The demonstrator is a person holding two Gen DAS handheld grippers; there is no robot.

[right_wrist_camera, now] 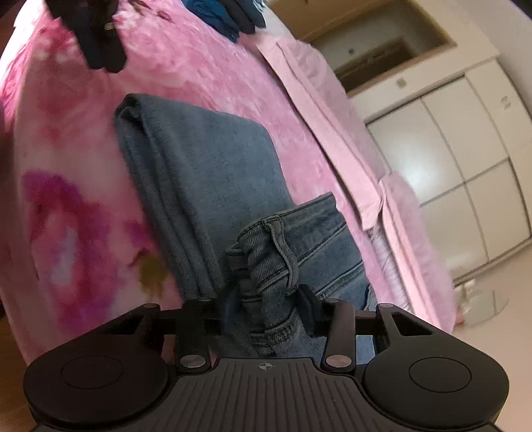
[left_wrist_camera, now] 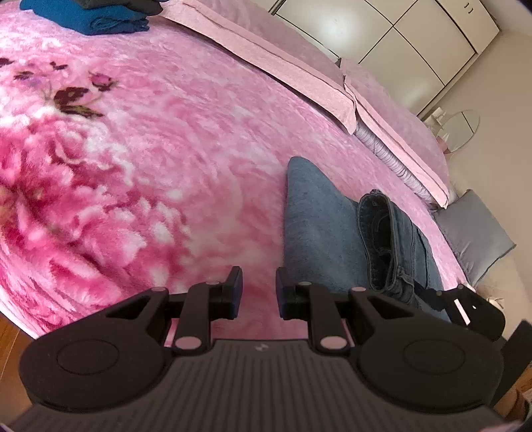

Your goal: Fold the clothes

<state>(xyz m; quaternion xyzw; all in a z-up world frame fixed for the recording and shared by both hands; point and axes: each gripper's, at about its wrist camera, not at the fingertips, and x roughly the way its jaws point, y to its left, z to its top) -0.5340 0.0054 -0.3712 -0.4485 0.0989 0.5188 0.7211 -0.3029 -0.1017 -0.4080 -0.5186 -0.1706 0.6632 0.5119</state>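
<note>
Left wrist view, left to right. Upper left corner: a stack of folded clothes (left_wrist_camera: 96, 18), teal-blue below and something dark on top, cut off by the frame edge. Beneath it, filling the left and centre: a fluffy pink blanket (left_wrist_camera: 173, 139) with a flower print, blurred toward the lower left. Bottom centre: the left gripper (left_wrist_camera: 258, 292), fingers parted with a moderate gap, nothing between them, only blanket showing through. Right of centre: folded jeans (left_wrist_camera: 319, 216) lying on the blanket, with the bunched waistband end (left_wrist_camera: 387, 239) rising at their right side. Lower right: part of the right gripper (left_wrist_camera: 472, 309), its fingertips hidden behind the denim. Upper centre to right: pink pillows (left_wrist_camera: 299, 66), a grey cushion (left_wrist_camera: 472, 229), white wardrobe doors (left_wrist_camera: 399, 30).

Right wrist view, left to right. Upper left: a dark shape, blurred, hard to identify. Left side: blanket (right_wrist_camera: 66, 199), heavily blurred. Centre: folded jeans (right_wrist_camera: 206, 156) stacked in layers on the blanket. Bottom centre: right gripper (right_wrist_camera: 266, 312) closed around the waistband end (right_wrist_camera: 282, 252); left finger largely hidden by denim, right finger (right_wrist_camera: 309, 309) pressed against the fabric. Top centre: the clothes stack (right_wrist_camera: 226, 16), mostly cut off. Right: pillows (right_wrist_camera: 326, 109), wardrobe (right_wrist_camera: 465, 149).
</note>
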